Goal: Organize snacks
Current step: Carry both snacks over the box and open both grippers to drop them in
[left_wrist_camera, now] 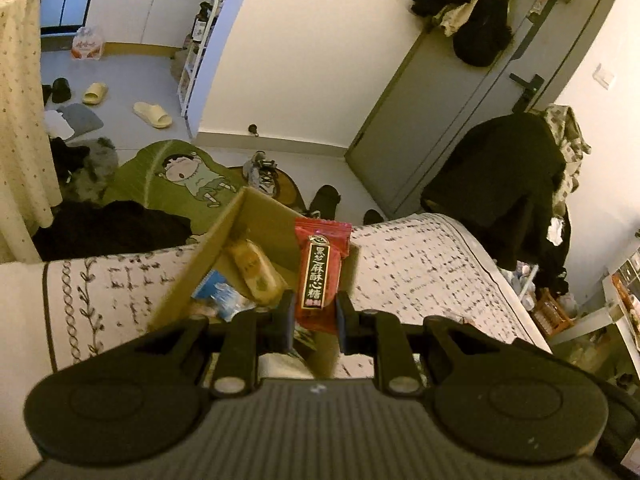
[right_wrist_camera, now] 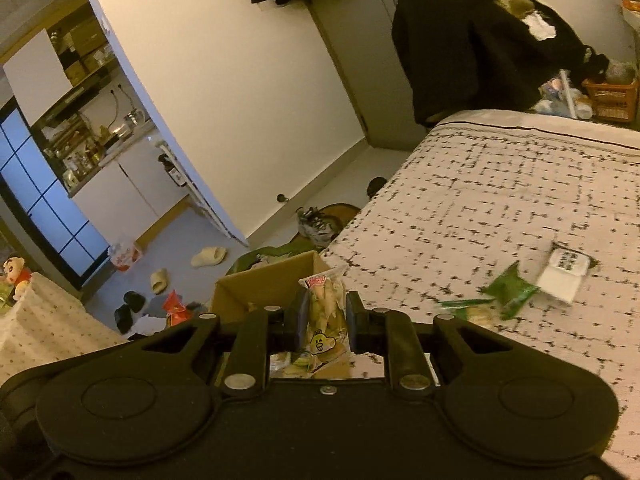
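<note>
Snacks are what I'm sorting, and each of my tongs grips one. In the left wrist view, my left tongs (left_wrist_camera: 314, 312) are clamped on a red packet (left_wrist_camera: 322, 270) with black and gold lettering down its front; it stands upright between the pads, held by its lower end. Just beyond it is the box (left_wrist_camera: 208, 256), an open cardboard one sitting on the bed (left_wrist_camera: 420, 256). The red packet's top overlaps the box's far wall in this view; I cannot tell whether it touches it. Inside the box I see a yellow packet (left_wrist_camera: 254, 272) lying tilted against a blue packet (left_wrist_camera: 218, 294). Past the bed, on the floor, is a green rug (left_wrist_camera: 176, 176) with a cartoon figure on it.

In the right wrist view, my right tongs (right_wrist_camera: 326, 320) are closed on a clear packet (right_wrist_camera: 324, 312) of pale pieces, with a yellow cartoon sticker low on its front. It stands upright between the pads, near the box (right_wrist_camera: 264, 284), whose open top shows just left of it at the bed's (right_wrist_camera: 480, 184) edge. To the right, well apart from the tongs, a green packet (right_wrist_camera: 510, 292) and a white packet (right_wrist_camera: 564, 272) lie loose on the bedspread, close beside each other. The green one is blurred.
</note>
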A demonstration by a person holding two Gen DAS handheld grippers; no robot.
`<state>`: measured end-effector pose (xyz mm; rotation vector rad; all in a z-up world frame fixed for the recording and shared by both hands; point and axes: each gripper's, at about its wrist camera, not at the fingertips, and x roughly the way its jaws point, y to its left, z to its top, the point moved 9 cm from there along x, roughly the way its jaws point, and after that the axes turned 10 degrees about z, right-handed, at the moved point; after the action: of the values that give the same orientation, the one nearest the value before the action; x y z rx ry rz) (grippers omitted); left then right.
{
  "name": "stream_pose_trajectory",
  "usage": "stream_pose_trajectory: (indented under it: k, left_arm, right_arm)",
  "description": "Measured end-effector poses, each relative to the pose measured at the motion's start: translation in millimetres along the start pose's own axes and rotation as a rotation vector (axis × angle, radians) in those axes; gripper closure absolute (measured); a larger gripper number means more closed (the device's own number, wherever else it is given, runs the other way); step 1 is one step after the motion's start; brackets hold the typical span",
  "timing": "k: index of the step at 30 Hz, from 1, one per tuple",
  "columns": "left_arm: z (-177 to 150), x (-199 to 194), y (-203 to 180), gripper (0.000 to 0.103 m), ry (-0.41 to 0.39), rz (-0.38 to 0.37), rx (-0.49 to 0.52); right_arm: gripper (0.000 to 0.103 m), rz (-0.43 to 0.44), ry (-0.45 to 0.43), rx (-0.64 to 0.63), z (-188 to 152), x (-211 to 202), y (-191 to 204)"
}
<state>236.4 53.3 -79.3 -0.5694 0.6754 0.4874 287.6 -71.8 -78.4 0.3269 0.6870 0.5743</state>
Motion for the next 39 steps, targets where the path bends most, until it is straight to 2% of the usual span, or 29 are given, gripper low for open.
stream_pose_trajectory:
  k: [19,22,32,39]
  left_arm:
    - [11.1,51.6,47.1,0.085,0.068,0.029,-0.009]
    - [6.6,60.3,42.8,0.085,0.097,-0.004,0.0]
    - [1.8,88.5,45.8,0.082,0.15,-0.011,-0.019]
    - [8.1,87.6,57.4,0.078,0.161,-0.012,-0.058]
  right_arm:
    - [0.083,0.062,0.064,-0.019,-13.4,61.1,40.9]
    - [0.083,0.055,0.077,-0.018,-14.2,71.3,37.8]
    - [0.083,0.034,0.1,-0.015,-14.9,94.3,26.7]
    - [0.083,0.053,0.094,-0.011,-12.4,103.0,30.7]
